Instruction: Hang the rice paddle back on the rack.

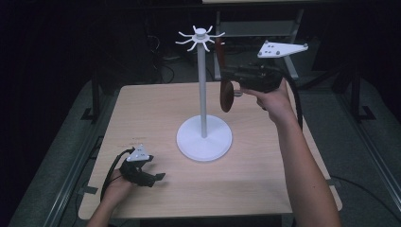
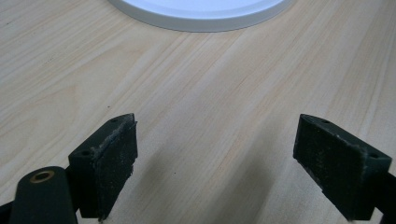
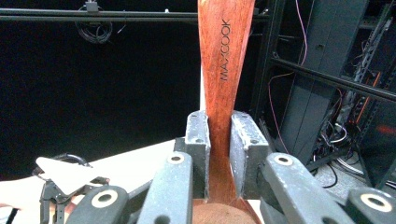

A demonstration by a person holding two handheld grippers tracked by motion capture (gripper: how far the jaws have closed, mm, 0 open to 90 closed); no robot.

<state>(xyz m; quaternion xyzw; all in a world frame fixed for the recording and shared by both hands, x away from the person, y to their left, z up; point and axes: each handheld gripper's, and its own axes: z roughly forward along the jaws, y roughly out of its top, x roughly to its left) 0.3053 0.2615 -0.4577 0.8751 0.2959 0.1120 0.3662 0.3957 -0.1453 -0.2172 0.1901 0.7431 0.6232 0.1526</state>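
Your right gripper (image 3: 219, 154) has its fingers clamped on the wooden spoon (image 3: 226, 60); keep it vertical approaching the rack (image 1: 202, 75) at 9 o'clock. Left gripper (image 1: 150, 176) fingers are apart, idle on the surface (image 1: 255, 179).

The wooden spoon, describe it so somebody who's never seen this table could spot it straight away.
Find the white stand with a tall pole in the middle of the wooden table. Just to the right of the pole, held up in the air, is the right gripper, shut on the wooden spoon. It is the one reddish-brown thing, bowl hanging down, and its handle reads MAXCOOK.
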